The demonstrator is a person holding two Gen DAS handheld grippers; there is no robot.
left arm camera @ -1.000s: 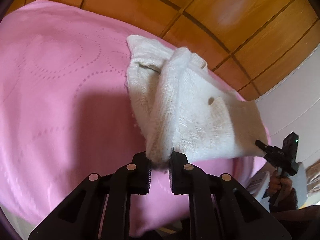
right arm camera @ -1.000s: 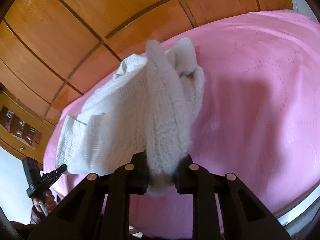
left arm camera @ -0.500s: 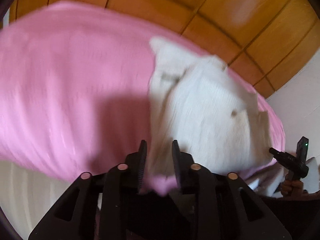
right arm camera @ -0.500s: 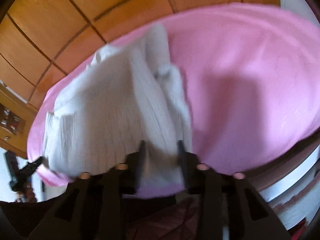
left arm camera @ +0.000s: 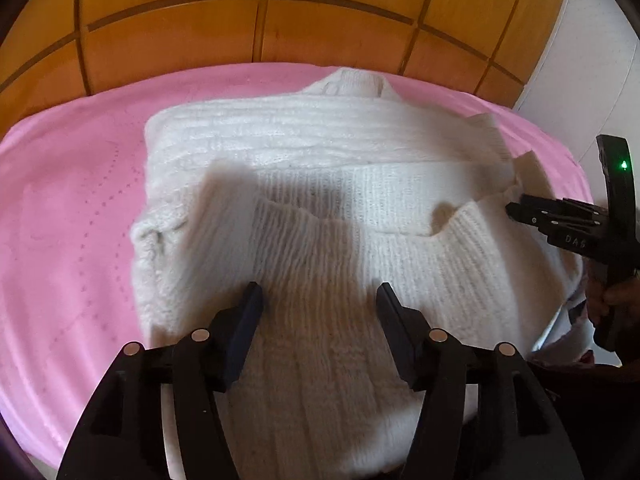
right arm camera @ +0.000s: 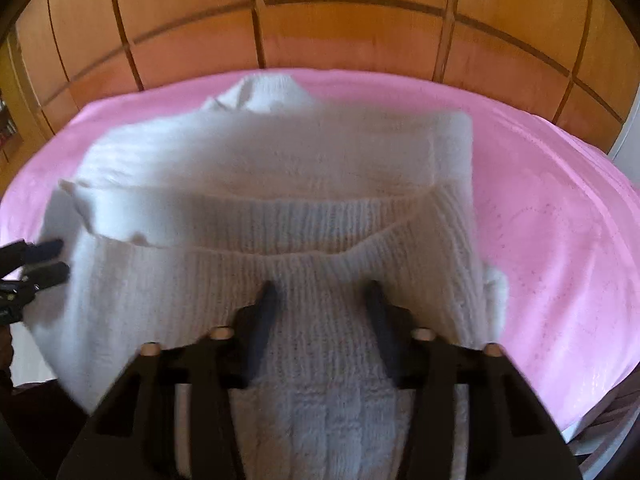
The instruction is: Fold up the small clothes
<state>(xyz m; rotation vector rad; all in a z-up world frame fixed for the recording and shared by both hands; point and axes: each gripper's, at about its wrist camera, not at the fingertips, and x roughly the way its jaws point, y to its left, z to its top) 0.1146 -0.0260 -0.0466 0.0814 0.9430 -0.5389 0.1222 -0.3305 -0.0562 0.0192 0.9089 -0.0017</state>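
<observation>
- The white knit sweater [left arm camera: 320,208] lay flat on the pink blanket [left arm camera: 72,208], a sleeve band folded across its chest and the collar at the far end — a judgement: side folds were done, the final fold of hem towards collar was left.
- The left gripper [left arm camera: 318,300] stood with jaws wide apart, having just been opening; knit lay beneath and between them, but neither pad pressed it.
- The right gripper [right arm camera: 320,300] showed a gap too, its jaws having just been closing; fabric sat between, ungripped as far as the blur allowed.
- The left view alone showed a hand [left arm camera: 616,300] on the right gripper's handle and its green light; the right view showed the blanket's right side.
</observation>
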